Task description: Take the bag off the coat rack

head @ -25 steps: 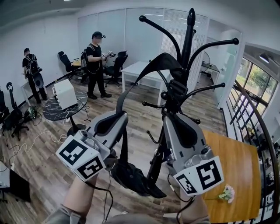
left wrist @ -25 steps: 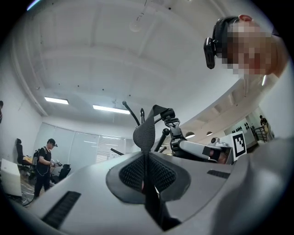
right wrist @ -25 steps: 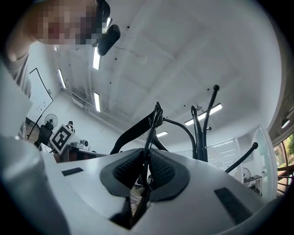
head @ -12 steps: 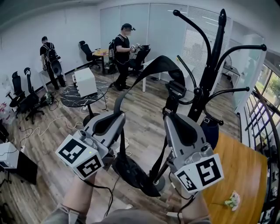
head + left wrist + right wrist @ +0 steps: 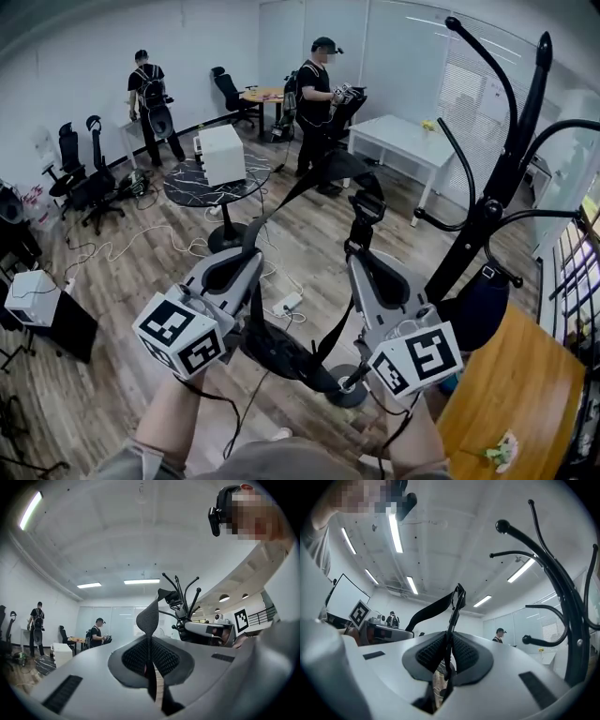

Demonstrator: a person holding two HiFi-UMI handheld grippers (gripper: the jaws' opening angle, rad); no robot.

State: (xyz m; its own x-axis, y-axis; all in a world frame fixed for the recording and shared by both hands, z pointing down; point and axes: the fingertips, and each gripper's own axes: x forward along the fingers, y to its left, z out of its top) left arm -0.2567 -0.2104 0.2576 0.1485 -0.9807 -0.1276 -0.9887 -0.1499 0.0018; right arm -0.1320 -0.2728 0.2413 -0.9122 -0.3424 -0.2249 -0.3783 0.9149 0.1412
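Note:
In the head view the black bag (image 5: pixel 281 354) hangs low between my two grippers, clear of the black coat rack (image 5: pixel 489 214) standing to the right. Its strap (image 5: pixel 323 171) arches up over both grippers. My left gripper (image 5: pixel 251 272) is shut on the strap's left run, which rises from the jaws as mesh webbing (image 5: pixel 147 620) in the left gripper view (image 5: pixel 150 663). My right gripper (image 5: pixel 361 255) is shut on the right run below a buckle (image 5: pixel 367 206). That run (image 5: pixel 451 620) shows between the pads of the right gripper (image 5: pixel 448 657), with the rack's hooks (image 5: pixel 562 597) to its right.
A wooden table (image 5: pixel 511 408) with small flowers lies at the lower right. A round black table (image 5: pixel 202 183) carries a white box, and a white desk (image 5: pixel 408 141) stands behind. Two people (image 5: pixel 323 103) stand at the back. Office chairs (image 5: pixel 80 173) and floor cables (image 5: pixel 122 248) are on the left.
The strap has come away from the rack's hooks. Both grippers and the bag have moved left of the rack, which now stands apart at the right.

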